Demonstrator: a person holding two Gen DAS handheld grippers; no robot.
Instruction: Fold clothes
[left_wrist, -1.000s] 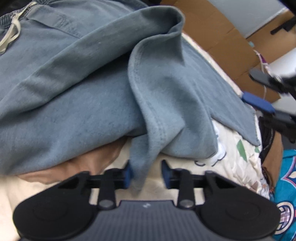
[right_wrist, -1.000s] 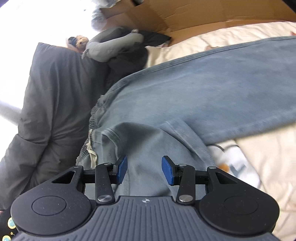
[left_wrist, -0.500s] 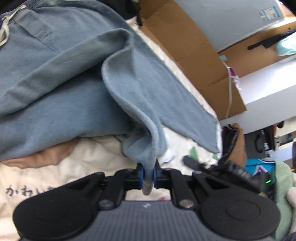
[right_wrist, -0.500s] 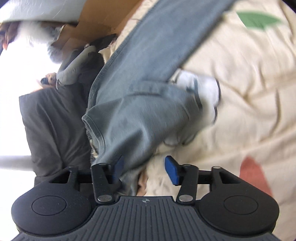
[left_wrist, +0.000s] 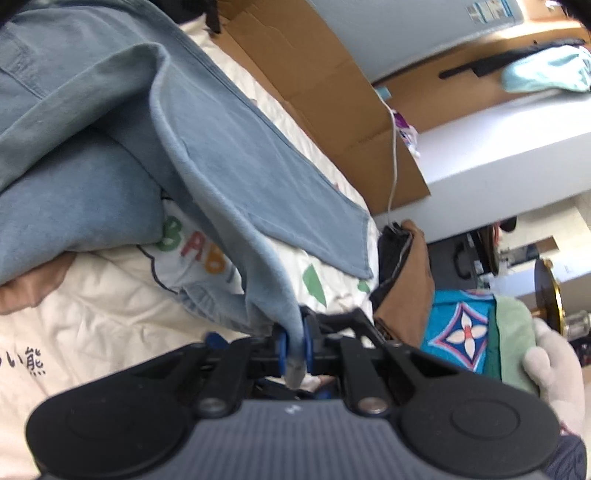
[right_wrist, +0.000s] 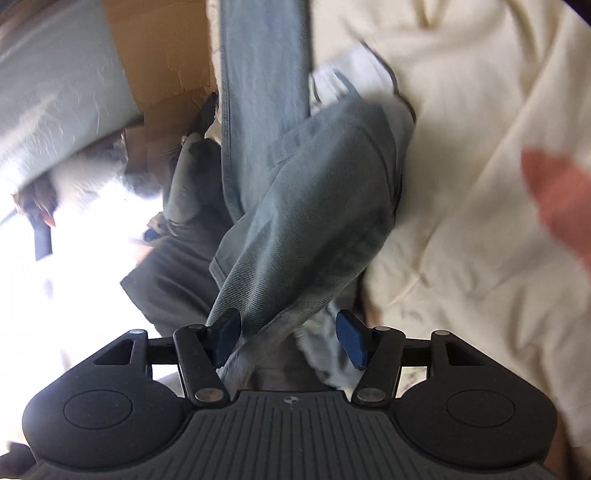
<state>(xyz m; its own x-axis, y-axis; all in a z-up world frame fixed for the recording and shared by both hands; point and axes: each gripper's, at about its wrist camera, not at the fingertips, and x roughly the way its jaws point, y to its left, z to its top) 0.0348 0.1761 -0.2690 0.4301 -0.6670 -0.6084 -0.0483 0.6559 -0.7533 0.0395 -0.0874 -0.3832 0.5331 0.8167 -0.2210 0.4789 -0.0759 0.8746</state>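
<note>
When I look through my left wrist camera, my left gripper (left_wrist: 294, 350) has its two blue pads (left_wrist: 282, 349) pressed close together on a thin edge of the blue pants (left_wrist: 229, 162). The cloth runs up from that pinch in a long fold, and the rest of the pants lies in a pile on the cream blanket (left_wrist: 92, 310), which has coloured letters and green shapes on it. One flat pant leg stretches off toward the brown cardboard box (left_wrist: 325, 96) at the side of the bed. A thin white cord (left_wrist: 394, 147) hangs down over the box. Behind my left gripper I can see part of another black gripper frame, but it is blurry. When I switch to my right wrist camera, my right gripper (right_wrist: 288, 338) has its blue pads (right_wrist: 349, 338) wide apart. A bunched part of the pants (right_wrist: 317, 206) hangs down between them, and the cloth touches the left pad while the other pad stands clear of it. The cream blanket (right_wrist: 480, 110) fills the right side, and a dark grey cloth (right_wrist: 177, 266) lies to the left of the pants. This view is blurry.
</note>
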